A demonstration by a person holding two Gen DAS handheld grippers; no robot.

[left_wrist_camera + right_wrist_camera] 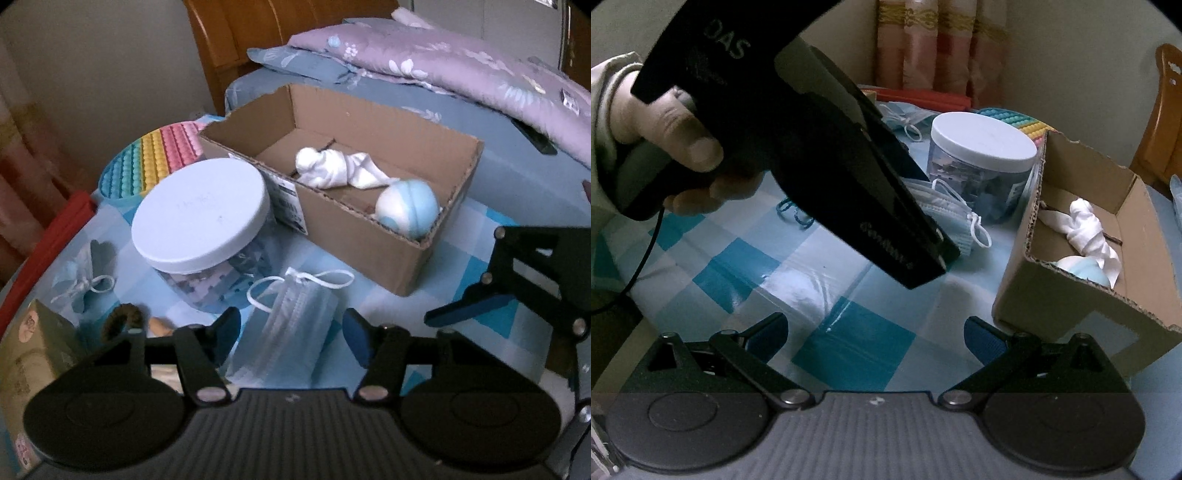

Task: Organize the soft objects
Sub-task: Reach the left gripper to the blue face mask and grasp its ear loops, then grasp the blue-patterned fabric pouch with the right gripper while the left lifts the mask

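On the checked tabletop (476, 266), a pale blue mask (291, 325) lies folded with its white ear loops toward the box, and the left gripper (291, 332) sits low over it, jaws apart, one blue pad on each side of the mask's near half; whether the pads touch it cannot be told. From the right wrist view the same mask (949, 214) shows at about 12 o'clock, partly hidden behind the black body of the left gripper (849, 177), which a hand (676, 140) grips at 10 o'clock. Just beyond the mask stands a jar (199, 218) with a white lid, close to the box (369, 243), which is open-topped cardboard lying at 1 o'clock in the left view. Inside the box rest a knotted white cloth (340, 170) and, toward its near right corner, a blue-and-white ball (406, 206). Behind the jar at 11 o'clock is a rainbow bubble mat (155, 155). A second mask (85, 277), bunched with its loops tangled, lies at 9 o'clock, well apart from the first. The right gripper (875, 339) hovers above bare tabletop with jaws wide apart and nothing between them; in the left view it shows at 3 o'clock (476, 310), just right of the box.
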